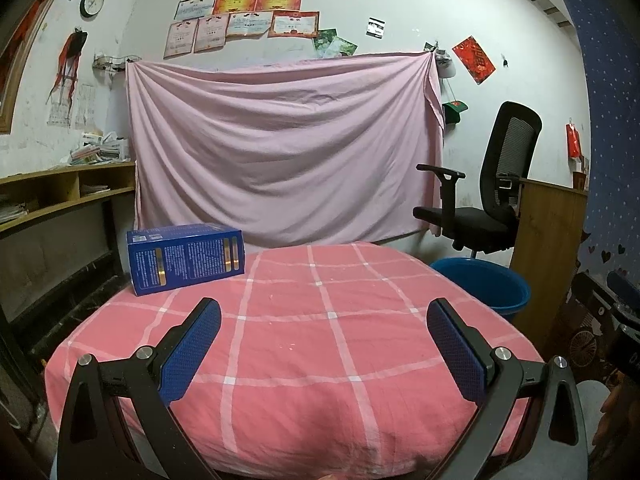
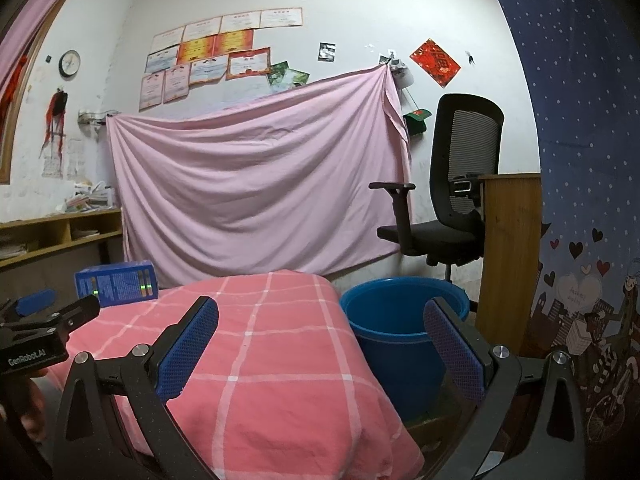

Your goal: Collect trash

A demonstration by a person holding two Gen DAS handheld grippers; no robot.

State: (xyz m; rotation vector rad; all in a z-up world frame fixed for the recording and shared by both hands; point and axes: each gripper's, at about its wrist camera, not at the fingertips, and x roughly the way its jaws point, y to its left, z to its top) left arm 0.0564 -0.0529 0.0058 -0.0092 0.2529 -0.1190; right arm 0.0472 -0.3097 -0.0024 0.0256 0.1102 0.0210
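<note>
The job is just starting. Nothing has been picked up yet. The left gripper (image 1: 324, 344) is spread wide with nothing between its blue pads (image 1: 188, 354). The right gripper (image 2: 320, 344) is spread wide too, and it holds nothing.

The only thing that looks like trash is a blue box (image 1: 186, 258). It lies on its long side at the far left corner of the table (image 1: 360, 400). The left gripper floats above the near edge of the table, well apart from the box. The right gripper is over the near right corner.

A blue bucket (image 2: 400, 320) stands on the floor just beside the right edge of the table. It looks empty inside, so it is likely where the trash goes.

The next move is probably for the left gripper to reach ahead and to the left, toward the far left corner. The pads need to go on two flat sides of the box and then squeeze. The box is wide, so it may be best to grab it across its thin side. Then it must travel over the table to the bucket on the right.

The table is covered by a pink cloth with white lines. The cloth is soft and a bit bumpy. Behind the table a big pink sheet (image 1: 280, 152) hangs on the wall. Papers (image 1: 260, 8) and a clock (image 1: 92, 2) are on the wall above. A black chair (image 2: 448, 200) stands at the right, and wooden shelves (image 1: 60, 192) are at the left.
</note>
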